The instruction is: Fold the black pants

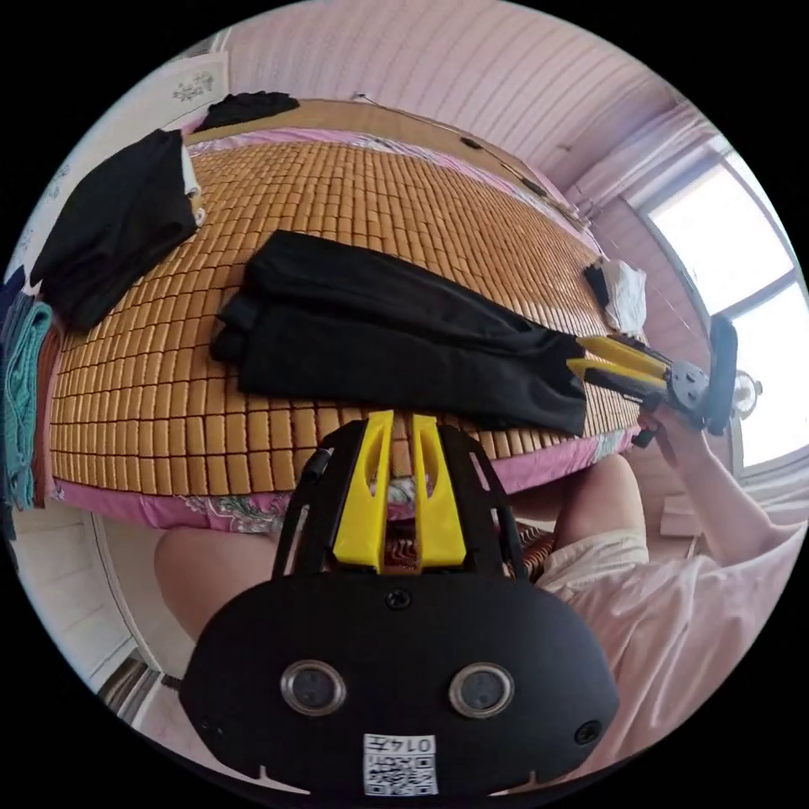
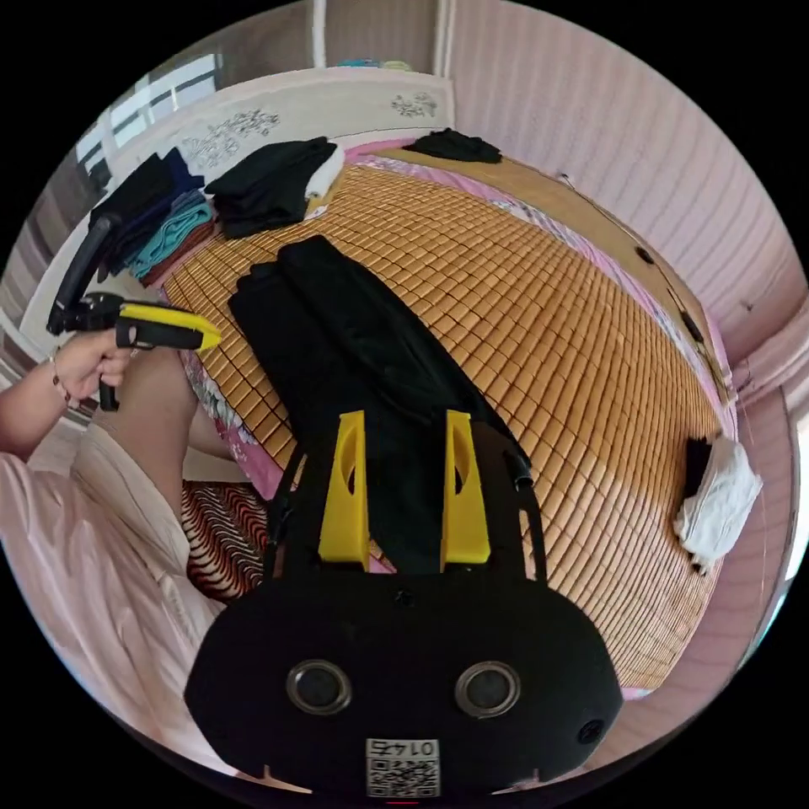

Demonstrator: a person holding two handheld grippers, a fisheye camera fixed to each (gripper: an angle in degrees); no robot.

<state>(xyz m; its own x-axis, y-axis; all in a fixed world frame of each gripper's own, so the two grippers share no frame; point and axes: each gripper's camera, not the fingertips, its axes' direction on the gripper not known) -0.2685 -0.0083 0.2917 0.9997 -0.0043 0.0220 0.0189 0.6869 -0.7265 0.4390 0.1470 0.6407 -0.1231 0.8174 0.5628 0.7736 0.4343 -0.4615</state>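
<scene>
The black pants [image 1: 396,337] lie lengthwise, folded in half leg over leg, on a bamboo mat [image 1: 354,185] near the bed's front edge. My left gripper [image 1: 402,417] hangs just off that edge with its yellow jaws almost together and nothing between them. In the right gripper view it [image 2: 215,337] is a single closed yellow bar held by a hand beside the far end of the pants [image 2: 354,354]. My right gripper [image 2: 404,417] is open, its jaws standing on either side of the near end of the pants. The same gripper [image 1: 577,354] touches the pants' right end.
Folded black clothes [image 1: 118,219] sit at the mat's far left corner, and another black piece [image 1: 249,105] lies at the far end. A teal and dark stack [image 2: 168,223] lies by the headboard. A white and black cloth [image 2: 716,497] sits near the window side. A person's knees are against the bed edge.
</scene>
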